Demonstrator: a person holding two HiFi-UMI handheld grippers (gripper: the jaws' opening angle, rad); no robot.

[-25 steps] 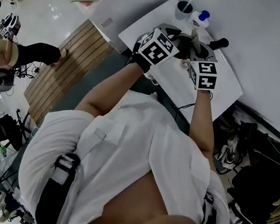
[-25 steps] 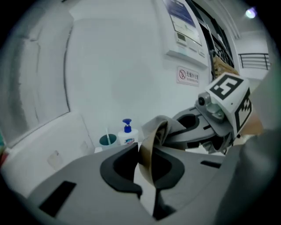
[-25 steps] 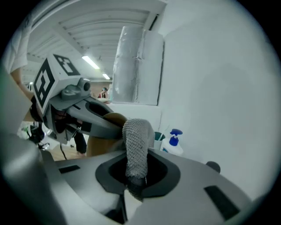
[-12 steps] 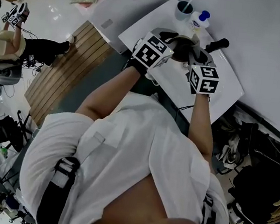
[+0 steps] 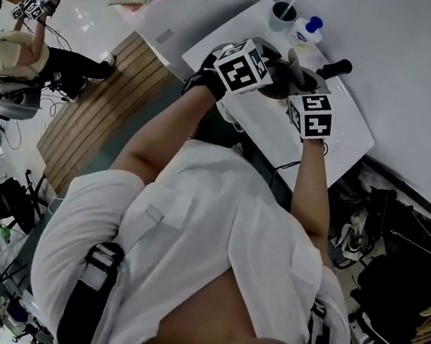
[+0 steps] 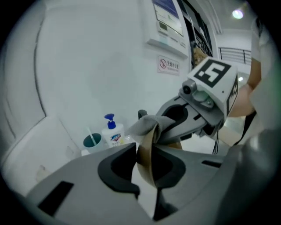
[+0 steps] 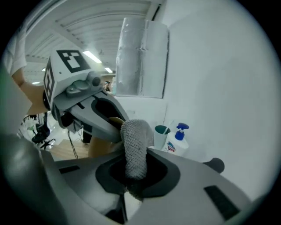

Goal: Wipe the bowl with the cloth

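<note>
**A:** White counter [image 5: 347, 127], bowl [image 6: 146, 147] hanging this side of the soap bottle [image 7: 178, 140]. Left gripper [image 6: 149, 168] is pinching its rim, jaws just easing apart.

**B:** Right gripper [image 7: 137, 172] is just tightening on the cloth [image 7: 135, 144]. If it's pushing hard, that bowl's probably slipping.

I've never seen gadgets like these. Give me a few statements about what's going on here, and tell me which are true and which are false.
1. The left gripper grips the brown bowl by its rim. True; its jaws have just been opening a little, with the rim between them.
2. The right gripper holds nothing. False: it is shut on the grey cloth, and its jaws have just been closing on it.
3. The cloth lies against the bowl's edge. True.
4. The soap bottle has a red pump. False: the pump is blue.
5. The cup lies tipped over. False: it stands upright beside the bottle.
</note>
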